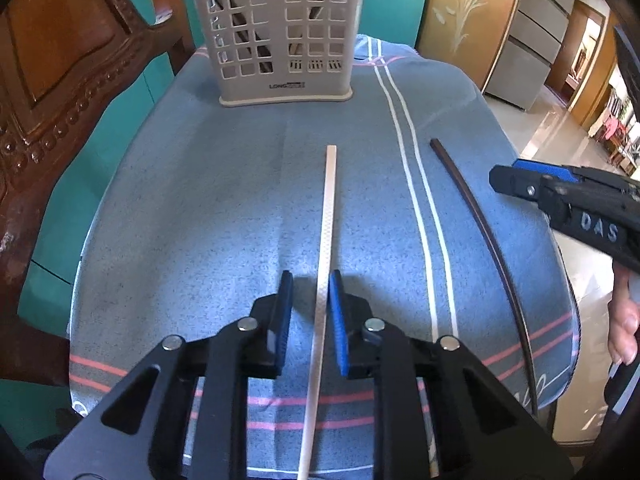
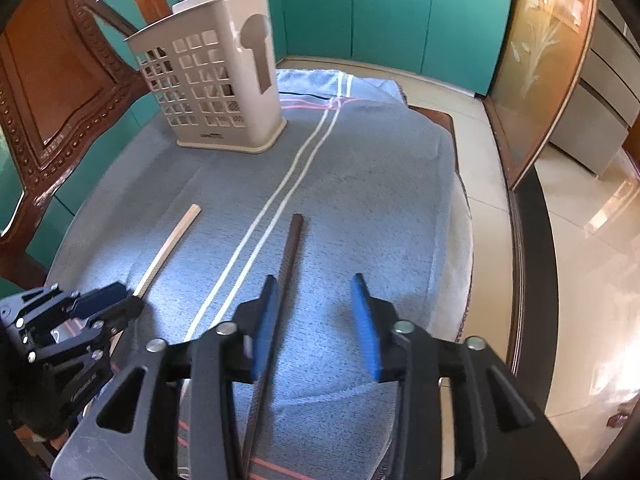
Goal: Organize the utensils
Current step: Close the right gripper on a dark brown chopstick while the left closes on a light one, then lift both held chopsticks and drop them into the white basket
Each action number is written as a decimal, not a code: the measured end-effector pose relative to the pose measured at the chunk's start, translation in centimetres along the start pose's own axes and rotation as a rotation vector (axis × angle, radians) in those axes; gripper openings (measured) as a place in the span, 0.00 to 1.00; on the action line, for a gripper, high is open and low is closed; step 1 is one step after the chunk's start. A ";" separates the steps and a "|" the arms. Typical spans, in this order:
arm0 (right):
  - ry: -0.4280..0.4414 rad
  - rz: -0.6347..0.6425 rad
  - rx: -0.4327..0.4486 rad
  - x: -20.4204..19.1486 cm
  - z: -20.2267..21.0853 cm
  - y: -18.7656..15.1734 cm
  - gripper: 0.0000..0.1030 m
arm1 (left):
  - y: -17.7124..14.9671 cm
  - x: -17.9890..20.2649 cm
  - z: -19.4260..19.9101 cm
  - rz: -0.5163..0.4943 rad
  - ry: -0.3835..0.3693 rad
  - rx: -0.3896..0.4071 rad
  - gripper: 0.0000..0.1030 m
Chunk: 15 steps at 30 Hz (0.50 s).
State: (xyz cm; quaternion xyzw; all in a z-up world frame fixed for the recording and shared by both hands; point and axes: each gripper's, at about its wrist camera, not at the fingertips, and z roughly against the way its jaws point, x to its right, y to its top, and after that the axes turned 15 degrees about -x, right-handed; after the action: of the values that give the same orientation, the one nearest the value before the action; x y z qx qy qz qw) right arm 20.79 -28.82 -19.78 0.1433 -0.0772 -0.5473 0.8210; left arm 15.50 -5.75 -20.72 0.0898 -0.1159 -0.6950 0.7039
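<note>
A white chopstick [image 1: 329,208] lies lengthwise on the blue towel [image 1: 192,208]. My left gripper [image 1: 311,276] straddles its near part. The stick touches the right pad, but a gap shows at the left pad, so the jaws are open. To the right lies a dark chopstick [image 2: 290,252], with my right gripper [image 2: 315,278] open around it. The stick sits close to the left pad and the right pad stands well clear. A beige slotted utensil holder [image 1: 280,32] stands upright at the far end, with some sticks inside it.
A carved wooden chair back [image 1: 60,80] rises at the left beside the table. Teal cabinets [image 2: 392,12] line the far wall. The towel's right edge [image 2: 460,216] drops to a tiled floor. A person's hand [image 1: 624,320] holds the right gripper [image 1: 516,178].
</note>
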 end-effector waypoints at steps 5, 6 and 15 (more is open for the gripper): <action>0.004 0.054 -0.022 -1.2 -0.4 0.7 0.38 | 1.8 -0.1 -0.5 -0.003 -0.001 -0.013 0.26; -0.002 0.061 -0.028 -1.5 -0.6 0.9 0.38 | 2.1 -0.2 -0.5 -0.002 -0.002 -0.015 0.29; -0.063 0.091 -0.110 -3.8 -4.0 2.4 0.28 | 5.1 0.6 -1.4 -0.031 0.066 -0.056 0.35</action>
State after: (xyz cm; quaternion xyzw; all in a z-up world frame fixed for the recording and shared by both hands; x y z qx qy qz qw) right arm 22.57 -23.86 -22.67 0.0771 -0.0792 -0.5170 0.8488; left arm 20.82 -6.34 -20.56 0.0947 -0.0717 -0.7055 0.6986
